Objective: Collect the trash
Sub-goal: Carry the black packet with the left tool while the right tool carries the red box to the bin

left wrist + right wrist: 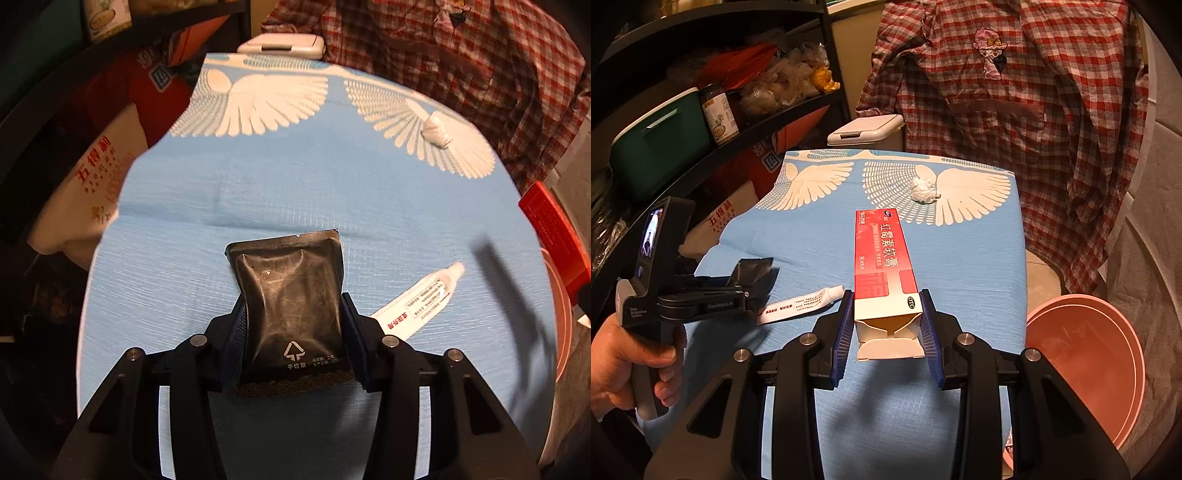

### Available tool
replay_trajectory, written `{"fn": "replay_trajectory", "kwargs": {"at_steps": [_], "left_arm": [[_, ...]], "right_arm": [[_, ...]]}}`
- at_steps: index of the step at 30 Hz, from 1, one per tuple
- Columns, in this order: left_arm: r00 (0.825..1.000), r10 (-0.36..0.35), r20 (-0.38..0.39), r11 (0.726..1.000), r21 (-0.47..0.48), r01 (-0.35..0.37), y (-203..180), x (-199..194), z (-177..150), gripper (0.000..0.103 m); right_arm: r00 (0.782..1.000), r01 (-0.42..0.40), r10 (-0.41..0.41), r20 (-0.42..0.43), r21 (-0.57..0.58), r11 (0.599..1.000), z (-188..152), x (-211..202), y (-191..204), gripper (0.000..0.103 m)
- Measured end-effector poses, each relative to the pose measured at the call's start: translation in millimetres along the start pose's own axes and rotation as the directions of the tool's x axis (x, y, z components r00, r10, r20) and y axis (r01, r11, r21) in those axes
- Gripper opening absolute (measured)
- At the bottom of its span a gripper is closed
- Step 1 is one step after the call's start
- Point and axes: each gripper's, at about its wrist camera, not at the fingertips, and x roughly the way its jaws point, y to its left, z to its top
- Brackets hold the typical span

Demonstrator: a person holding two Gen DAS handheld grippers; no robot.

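Note:
A black foil pouch [291,302] sits between the pads of my left gripper [291,310], which is shut on it; its sides are pinched in above the blue cloth. From the right wrist view the left gripper [753,291] shows at the left, held by a hand [617,362], the pouch [753,271] sticking out of it. My right gripper [886,310] is shut on a red ointment box [882,254] with its near flap open. A white ointment tube [801,304] lies flat between both grippers. A crumpled white tissue [925,190] rests far back on the cloth.
The table wears a blue cloth with white wings [979,258]. A pink basin [1089,369] stands low to the right. A white bin lid [864,127] shows behind the table, a plaid shirt [1034,92] hangs at the back right, and stocked shelves [720,110] fill the left.

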Motion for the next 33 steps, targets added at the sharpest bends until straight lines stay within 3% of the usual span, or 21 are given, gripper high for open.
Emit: {"fn": "replay_trajectory", "kwargs": {"at_steps": [17, 33], "left_arm": [[0.984, -0.059, 0.166, 0.998, 0.03, 0.055, -18, -77, -3, 0.047], [0.961, -0.108, 0.255, 0.991, 0.102, 0.084, -60, -119, -15, 0.048]], "right_arm": [[0.996, 0.057, -0.058, 0.075, 0.009, 0.998, -7, -54, 1, 0.035], [0.979, 0.117, -0.121, 0.161, 0.032, 0.993, -8, -112, -16, 0.035]]}}
